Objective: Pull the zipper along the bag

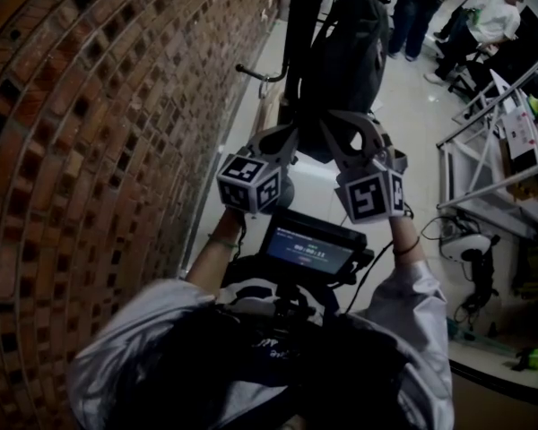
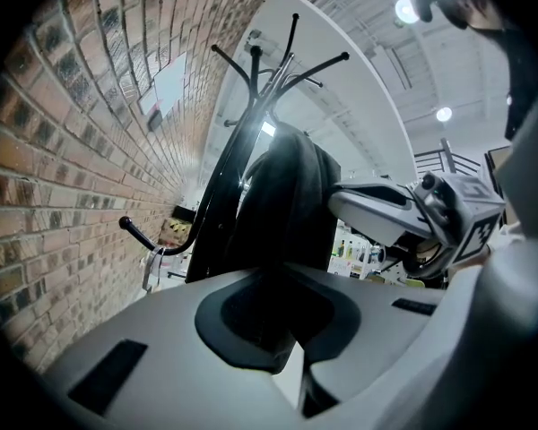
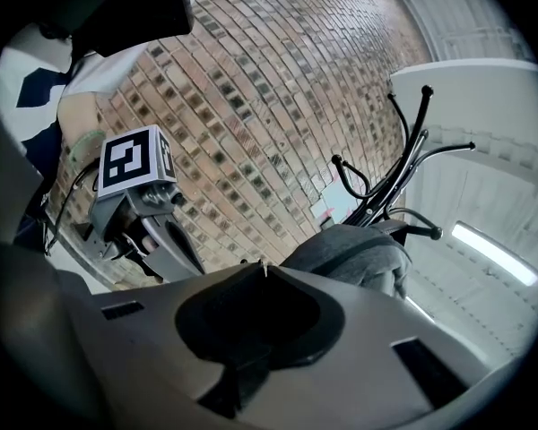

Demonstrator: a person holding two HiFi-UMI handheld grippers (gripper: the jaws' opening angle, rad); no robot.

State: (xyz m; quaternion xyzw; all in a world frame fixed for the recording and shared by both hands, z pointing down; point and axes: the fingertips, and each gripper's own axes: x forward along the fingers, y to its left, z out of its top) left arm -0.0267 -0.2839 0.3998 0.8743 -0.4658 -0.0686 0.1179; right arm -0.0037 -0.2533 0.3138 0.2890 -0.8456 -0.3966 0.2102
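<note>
A fold of the soft, dark bag (image 2: 291,195) is clamped between the nearly closed jaws of the left gripper (image 2: 282,294). A thin pale zipper tab (image 3: 264,264) is pinched at the narrow tips of the right gripper (image 3: 255,285). The bag is hung on a black rack (image 2: 251,88) of curved metal hooks, beside a rough brick wall (image 2: 72,150).

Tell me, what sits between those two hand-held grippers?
The bottom of the dark bag on the coat rack sits between the left gripper and right gripper, in the head view.
</note>
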